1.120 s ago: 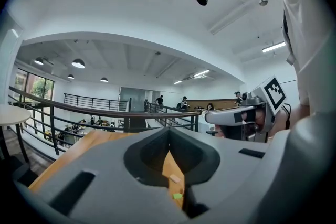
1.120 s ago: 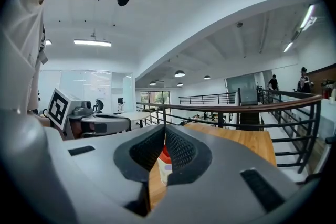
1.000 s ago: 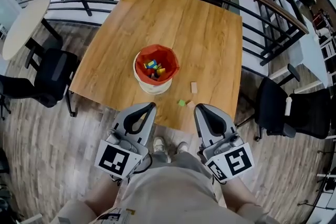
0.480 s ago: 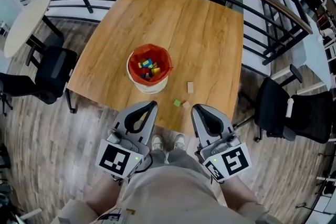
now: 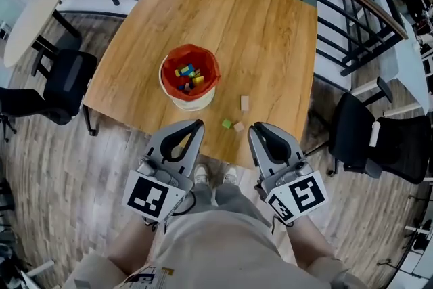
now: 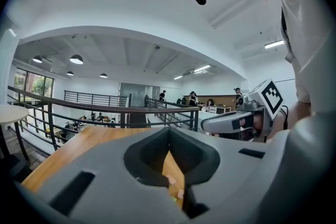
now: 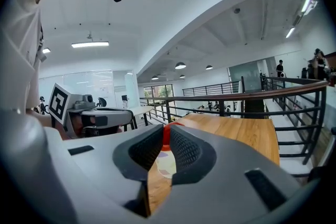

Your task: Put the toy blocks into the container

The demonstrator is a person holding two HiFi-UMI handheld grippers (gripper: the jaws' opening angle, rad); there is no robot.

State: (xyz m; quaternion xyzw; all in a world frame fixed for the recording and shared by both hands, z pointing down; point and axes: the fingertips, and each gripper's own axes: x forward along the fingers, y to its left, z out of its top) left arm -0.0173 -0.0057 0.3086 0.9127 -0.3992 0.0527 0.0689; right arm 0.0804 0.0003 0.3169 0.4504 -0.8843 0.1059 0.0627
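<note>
A white bucket with a red liner (image 5: 189, 76) stands on the wooden table (image 5: 270, 30) and holds several coloured blocks. Three loose blocks lie to its right near the front edge: a tan one (image 5: 244, 103), a green one (image 5: 226, 124) and a pale one (image 5: 238, 126). My left gripper (image 5: 197, 124) hovers shut and empty over the front edge, just left of the green block. My right gripper (image 5: 254, 128) is shut and empty just right of the pale block. In the right gripper view the bucket's red rim (image 7: 166, 136) shows past the gripper (image 7: 165, 131). The left gripper (image 6: 168, 134) frames two pale blocks (image 6: 171, 180).
A black railing (image 5: 352, 17) runs round the table's far and right sides. A black chair (image 5: 64, 88) stands at the left and another (image 5: 369, 139) at the right. A round white table (image 5: 30, 17) sits at far left. My shoes (image 5: 203, 176) are below the table edge.
Both grippers have sunk slightly and edged along the table's front. The bucket and loose blocks now sit a little higher and further left in the head view. Nothing was picked up or released.
</note>
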